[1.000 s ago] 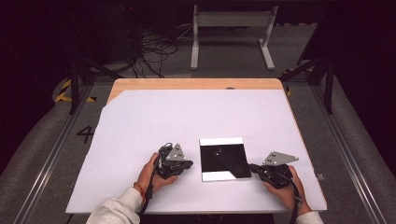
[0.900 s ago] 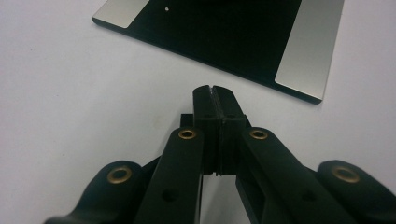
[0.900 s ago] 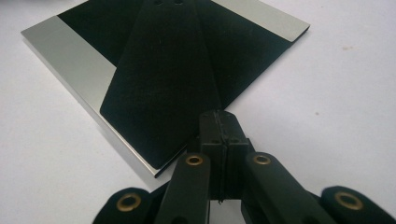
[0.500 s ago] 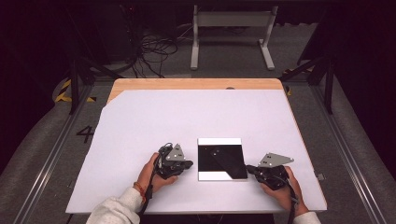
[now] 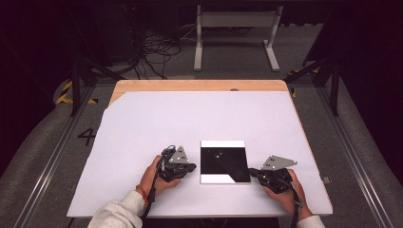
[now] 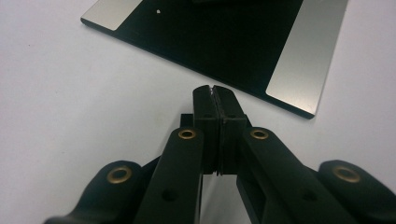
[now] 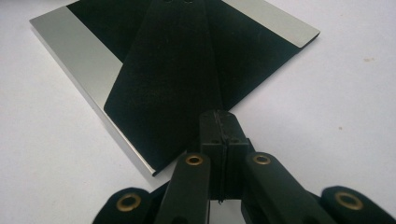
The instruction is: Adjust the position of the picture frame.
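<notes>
While both hands rest near the table's front edge, a square mirror plate lies flat between them, close to that edge. Left gripper: jaws pressed together, empty, tips just short of the plate's left edge. Right gripper: jaws likewise together, empty, tips at the plate's front right corner; contact unclear.

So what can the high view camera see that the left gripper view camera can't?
The high view takes in the whole white table, both hands, the right gripper, the wooden strip at the far edge and the cables on the floor. The left gripper view shows the left gripper up close, its jaws pressed together with nothing between them. Both show the shiny square plate lying flat.
</notes>
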Available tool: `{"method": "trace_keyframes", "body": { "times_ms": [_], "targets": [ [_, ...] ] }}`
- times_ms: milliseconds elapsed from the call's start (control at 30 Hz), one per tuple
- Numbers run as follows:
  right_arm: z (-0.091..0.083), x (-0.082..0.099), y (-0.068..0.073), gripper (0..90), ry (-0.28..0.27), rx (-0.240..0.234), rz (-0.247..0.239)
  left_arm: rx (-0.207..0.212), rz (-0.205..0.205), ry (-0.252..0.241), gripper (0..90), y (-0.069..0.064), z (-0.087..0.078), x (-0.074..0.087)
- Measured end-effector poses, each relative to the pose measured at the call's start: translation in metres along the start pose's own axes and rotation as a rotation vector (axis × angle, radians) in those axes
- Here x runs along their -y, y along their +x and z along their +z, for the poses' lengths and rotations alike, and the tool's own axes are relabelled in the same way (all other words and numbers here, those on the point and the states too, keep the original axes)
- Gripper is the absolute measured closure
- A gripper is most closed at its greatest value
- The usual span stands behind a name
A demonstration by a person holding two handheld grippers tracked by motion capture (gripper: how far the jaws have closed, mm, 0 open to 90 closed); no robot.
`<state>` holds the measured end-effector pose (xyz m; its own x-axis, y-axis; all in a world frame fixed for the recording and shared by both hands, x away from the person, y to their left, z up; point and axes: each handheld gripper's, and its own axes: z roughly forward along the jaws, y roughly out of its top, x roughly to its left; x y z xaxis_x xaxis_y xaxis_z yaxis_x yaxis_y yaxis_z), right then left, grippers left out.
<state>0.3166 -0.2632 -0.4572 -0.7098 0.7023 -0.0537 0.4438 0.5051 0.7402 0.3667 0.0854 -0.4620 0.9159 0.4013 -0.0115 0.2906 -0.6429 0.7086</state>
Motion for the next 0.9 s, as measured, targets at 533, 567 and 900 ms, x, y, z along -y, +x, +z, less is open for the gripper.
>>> {"method": "trace_keyframes", "body": {
  "times_ms": [533,567,900],
  "targets": [
    [0.0014,-0.0005,0.0025,90.0,-0.003,0.003,0.001,0.009,0.008,-0.009,89.8,0.0000,0.0004,0.0009],
    [0.0014,-0.0005,0.0025,90.0,-0.003,0.003,0.001,0.009,0.009,-0.009,89.8,0.0000,0.0004,0.0009],
    [0.0066,-0.0046,0.0069,90.0,-0.004,0.004,0.004,0.019,0.011,-0.009,89.8,-0.0021,0.0008,0.0011]
  ]
}}
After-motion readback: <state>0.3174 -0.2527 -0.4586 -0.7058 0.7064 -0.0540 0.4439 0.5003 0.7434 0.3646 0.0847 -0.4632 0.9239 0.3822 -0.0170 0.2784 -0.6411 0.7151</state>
